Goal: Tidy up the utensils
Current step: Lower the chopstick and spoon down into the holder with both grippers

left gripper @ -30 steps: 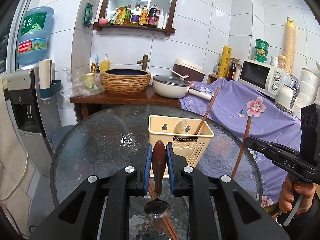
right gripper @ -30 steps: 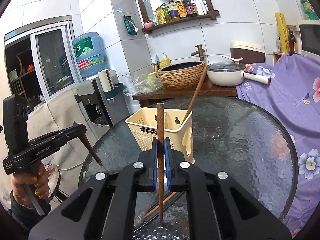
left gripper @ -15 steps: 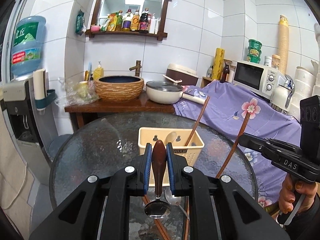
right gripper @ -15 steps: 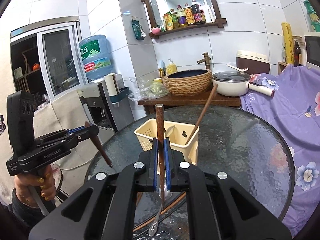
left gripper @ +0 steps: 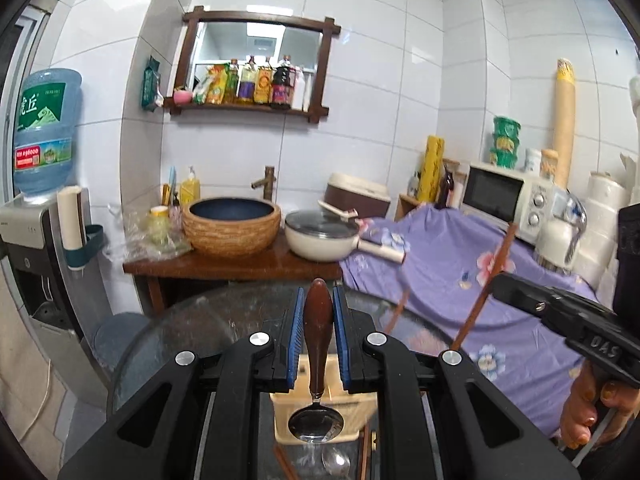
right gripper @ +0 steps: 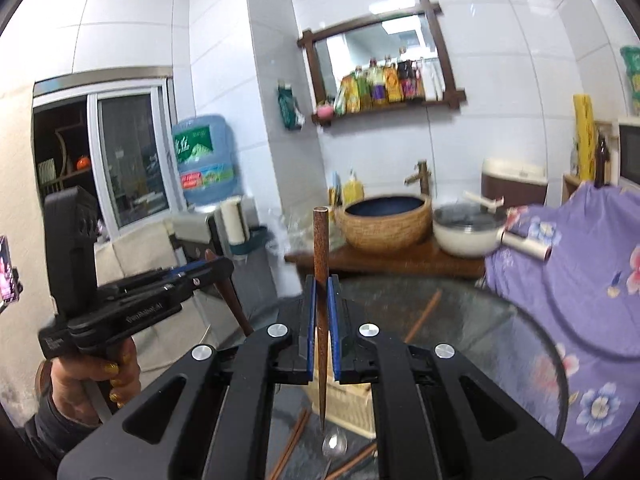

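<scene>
Up close, the left claw (left gripper: 316, 340) is clamped on a spoon (left gripper: 317, 364): its blue pads squeeze the dark wooden handle, which stands upright, and the shiny metal bowl hangs below, facing the camera. The right claw (right gripper: 321, 328) is pinched tight on a single brown chopstick (right gripper: 321, 280), also held upright, blunt end up and thin tip pointing down.

Just under both, on the round glass desk (right gripper: 492, 320), sits the cream plastic utensil basket (left gripper: 352, 408), mostly hidden behind the claws. One chopstick already leans out of it at an angle (right gripper: 424, 314). Loose on the glass in front of the basket are another metal spoon (right gripper: 335, 446) and a few more brown chopsticks (right gripper: 294, 440), lying flat.

Each view catches the other claw off to the side, gripped in a hand with yellow-painted nails (right gripper: 96, 376), so both utensils are up in the air above the desk, pretty blurry though.

Behind the desk there's a wooden counter with a woven basin sink (left gripper: 232, 226) and a white lidded pan (left gripper: 324, 236). To the right, a purple floral cloth (left gripper: 440, 272) covers something, with a microwave (left gripper: 508, 200) past it. On the back wall are a mirror shelf full of bottles (left gripper: 256, 84) and, left, a water dispenser with its blue jug (left gripper: 44, 132).
</scene>
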Tool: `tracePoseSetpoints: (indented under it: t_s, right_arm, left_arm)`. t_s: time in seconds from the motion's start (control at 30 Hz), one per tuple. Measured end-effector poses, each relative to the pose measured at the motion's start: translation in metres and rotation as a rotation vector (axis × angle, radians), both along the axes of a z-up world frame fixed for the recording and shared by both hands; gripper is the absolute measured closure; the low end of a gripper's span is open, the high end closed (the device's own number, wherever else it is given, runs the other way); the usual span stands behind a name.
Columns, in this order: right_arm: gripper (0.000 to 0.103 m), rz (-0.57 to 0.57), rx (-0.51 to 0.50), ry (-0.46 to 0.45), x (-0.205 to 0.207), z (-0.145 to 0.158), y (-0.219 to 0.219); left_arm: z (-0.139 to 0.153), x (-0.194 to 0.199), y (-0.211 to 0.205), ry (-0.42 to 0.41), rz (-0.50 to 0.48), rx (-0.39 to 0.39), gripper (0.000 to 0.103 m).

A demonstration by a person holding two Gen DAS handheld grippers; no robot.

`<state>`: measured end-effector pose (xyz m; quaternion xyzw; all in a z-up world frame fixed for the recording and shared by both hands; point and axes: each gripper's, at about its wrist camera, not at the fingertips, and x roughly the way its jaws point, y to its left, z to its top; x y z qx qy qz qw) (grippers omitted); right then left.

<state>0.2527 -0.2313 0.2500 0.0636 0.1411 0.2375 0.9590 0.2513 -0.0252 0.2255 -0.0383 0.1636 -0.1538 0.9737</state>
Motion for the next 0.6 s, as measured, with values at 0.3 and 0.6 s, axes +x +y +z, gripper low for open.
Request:
tracePoseSetpoints:
  t_s: [0.3, 0.6]
  right_arm:
    - [0.096, -0.103, -0.007, -0.056, 0.034, 0.018, 0.007]
    - [0.096, -0.156, -0.054, -0.013, 0.06, -0.028, 0.021]
  left_arm:
    - [-0.002, 0.049, -0.007, 0.025, 0.04, -0.041, 0.089]
    - [-0.048, 0.079, -0.012, 0.084, 0.077, -0.038, 0.089]
